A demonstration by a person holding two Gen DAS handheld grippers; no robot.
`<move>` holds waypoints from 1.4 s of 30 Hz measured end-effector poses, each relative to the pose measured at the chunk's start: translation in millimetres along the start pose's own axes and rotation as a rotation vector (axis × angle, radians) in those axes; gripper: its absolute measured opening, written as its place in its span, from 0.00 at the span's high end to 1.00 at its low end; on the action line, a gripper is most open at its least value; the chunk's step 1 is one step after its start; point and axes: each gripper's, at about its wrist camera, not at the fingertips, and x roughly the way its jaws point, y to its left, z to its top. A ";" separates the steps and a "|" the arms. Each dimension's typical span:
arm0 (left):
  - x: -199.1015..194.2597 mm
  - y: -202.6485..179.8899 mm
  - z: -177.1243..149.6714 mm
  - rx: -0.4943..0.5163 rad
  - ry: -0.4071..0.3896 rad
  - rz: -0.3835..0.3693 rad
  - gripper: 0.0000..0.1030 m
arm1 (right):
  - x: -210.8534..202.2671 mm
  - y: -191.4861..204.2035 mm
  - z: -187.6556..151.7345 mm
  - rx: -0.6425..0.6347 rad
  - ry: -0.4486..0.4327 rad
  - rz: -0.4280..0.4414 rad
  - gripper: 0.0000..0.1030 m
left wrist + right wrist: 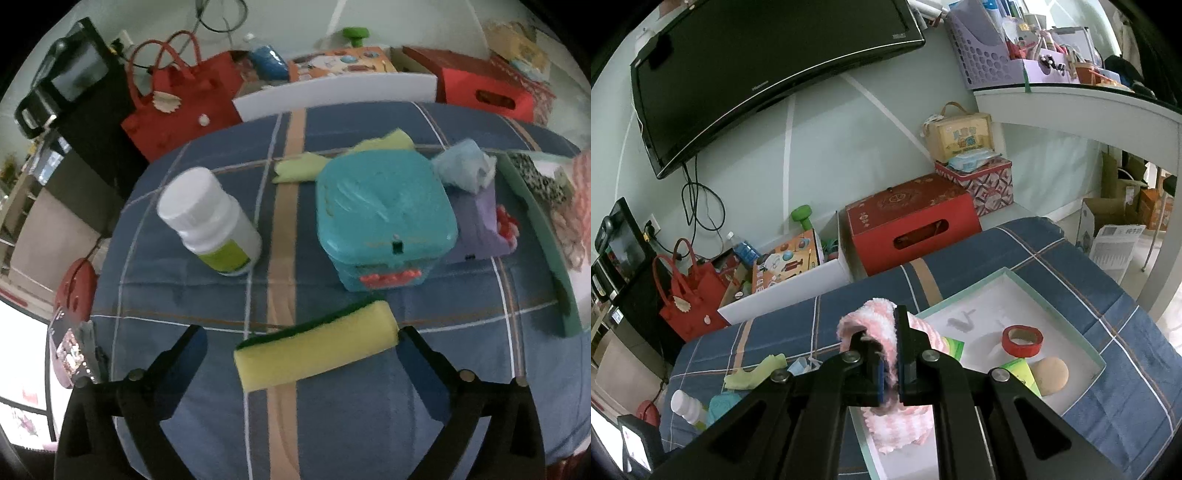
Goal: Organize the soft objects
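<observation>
A yellow sponge with a green scouring side (316, 345) lies on the blue checked cloth between the wide-open fingers of my left gripper (301, 341); the right fingertip sits at its end, the left one stands apart. My right gripper (882, 334) is shut on a pink-and-white striped towel (897, 421), which hangs over the near corner of the shallow green-rimmed tray (1099, 360). A yellow-green cloth (306, 166) and a crumpled pale blue cloth (465, 166) lie behind the teal box (384, 210).
A white bottle (210, 221) stands left of the teal box, a purple item (484, 229) right of it. In the tray lie a red tape roll (1022, 339), a beige round pad (1051, 374) and green packets (1021, 371). Red box (912, 229) and red bag (690, 295) stand beyond the cloth's edge.
</observation>
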 end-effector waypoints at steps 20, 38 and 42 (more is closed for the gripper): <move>42.3 33.9 -14.8 -0.002 0.017 -0.102 0.00 | 1.7 1.7 -2.0 -0.001 0.010 -0.001 0.96; 33.2 23.6 -23.4 0.080 -0.083 -0.195 0.38 | 6.6 3.4 -3.4 -0.016 0.024 -0.005 0.96; 29.0 24.9 -22.8 0.101 -0.086 -0.191 0.46 | 6.7 2.4 -3.6 -0.009 0.026 -0.003 0.96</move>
